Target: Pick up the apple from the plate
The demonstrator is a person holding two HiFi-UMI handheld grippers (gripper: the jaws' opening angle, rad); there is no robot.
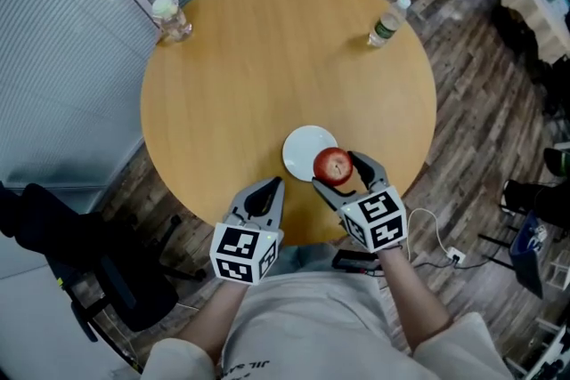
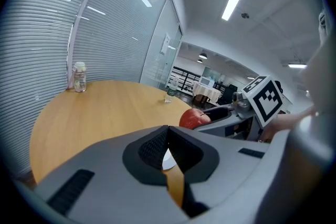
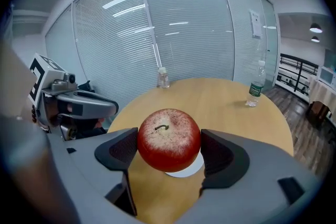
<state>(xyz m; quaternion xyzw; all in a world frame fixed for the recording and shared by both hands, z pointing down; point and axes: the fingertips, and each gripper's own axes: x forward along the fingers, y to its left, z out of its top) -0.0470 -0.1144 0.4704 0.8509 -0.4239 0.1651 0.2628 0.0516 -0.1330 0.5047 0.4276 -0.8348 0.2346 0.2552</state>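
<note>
A red apple (image 1: pixel 334 165) with a pale, speckled top (image 3: pixel 169 139) is clamped between the two dark pads of my right gripper (image 1: pixel 341 170), stem up. It hangs above the near right edge of a small white plate (image 1: pixel 305 151), whose rim peeks out under the apple (image 3: pixel 191 169) in the right gripper view. My left gripper (image 1: pixel 264 194) hovers over the table's near edge, left of the plate, with its jaws pressed together and nothing between them (image 2: pixel 168 152). From the left gripper view the apple (image 2: pixel 193 118) shows beside the right gripper's marker cube.
The round wooden table (image 1: pixel 267 67) carries a small glass jar (image 1: pixel 169 18) at the far left and a clear water bottle (image 1: pixel 387 22) at the far right. A dark chair (image 1: pixel 80 254) stands on the floor at the left. Window blinds line the left wall.
</note>
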